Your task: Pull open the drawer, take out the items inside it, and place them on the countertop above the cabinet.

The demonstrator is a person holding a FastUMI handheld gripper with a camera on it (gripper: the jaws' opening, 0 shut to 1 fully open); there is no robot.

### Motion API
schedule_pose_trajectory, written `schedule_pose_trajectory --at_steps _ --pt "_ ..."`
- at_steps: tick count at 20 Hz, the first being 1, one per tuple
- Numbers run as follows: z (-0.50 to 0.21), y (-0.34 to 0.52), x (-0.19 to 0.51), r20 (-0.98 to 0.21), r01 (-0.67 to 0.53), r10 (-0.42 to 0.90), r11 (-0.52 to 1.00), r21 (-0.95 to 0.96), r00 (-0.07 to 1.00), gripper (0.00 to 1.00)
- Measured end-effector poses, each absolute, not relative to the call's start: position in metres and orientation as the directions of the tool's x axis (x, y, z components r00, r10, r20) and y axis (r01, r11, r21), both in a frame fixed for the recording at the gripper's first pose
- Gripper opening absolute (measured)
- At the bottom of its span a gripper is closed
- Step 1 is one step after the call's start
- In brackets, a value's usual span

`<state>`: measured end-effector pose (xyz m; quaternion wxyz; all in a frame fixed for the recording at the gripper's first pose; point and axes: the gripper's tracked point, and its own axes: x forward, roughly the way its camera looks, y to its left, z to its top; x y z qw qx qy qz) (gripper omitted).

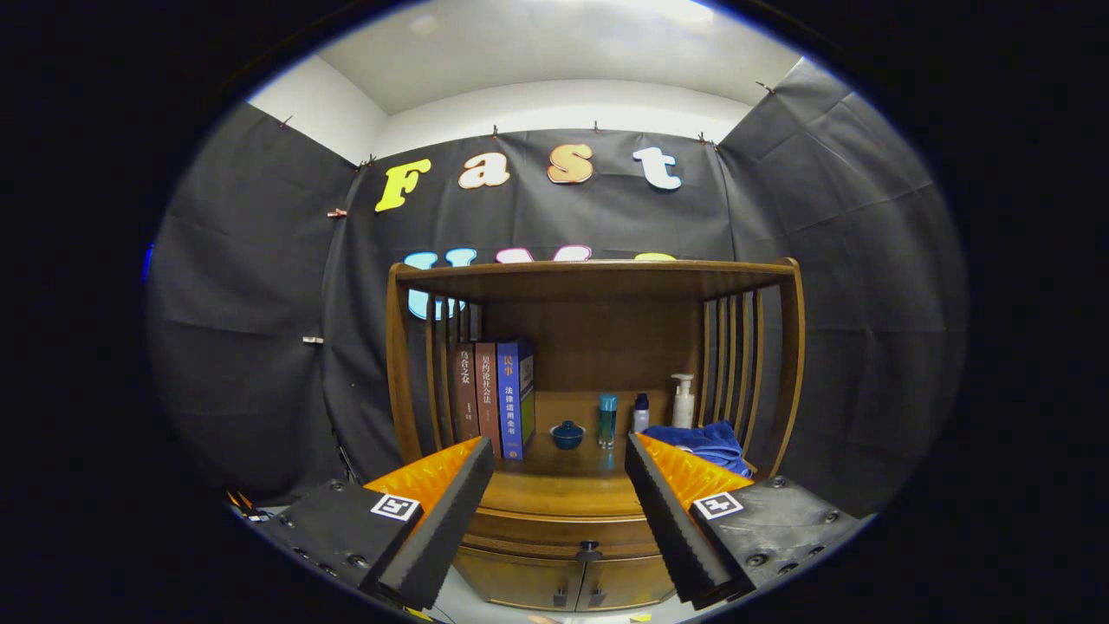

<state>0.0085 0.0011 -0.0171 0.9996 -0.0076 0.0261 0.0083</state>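
A wooden cabinet [784,364] with a slatted upper shelf stands ahead of me against the booth wall. Its drawer [537,530] sits closed under the countertop [554,494], with a small dark knob [589,549] at its middle. My gripper [559,451] is open, held some way back from the cabinet, and nothing lies between its fingers. The knob shows low between the two fingers, well beyond them. What is inside the drawer is hidden.
On the countertop stand three books [496,399] at the left, a small blue lidded bowl [567,434], a teal bottle [607,419], a small dark-capped bottle [640,412], a white pump bottle [683,400] and a folded blue cloth [706,444]. Two lower doors [572,589] sit under the drawer.
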Motion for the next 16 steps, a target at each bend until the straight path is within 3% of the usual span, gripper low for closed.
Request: schedule_pose_trajectory --at_steps 16 --pt "-0.038 -0.007 0.029 -0.085 -0.003 0.002 1.0 -0.005 0.996 0.99"
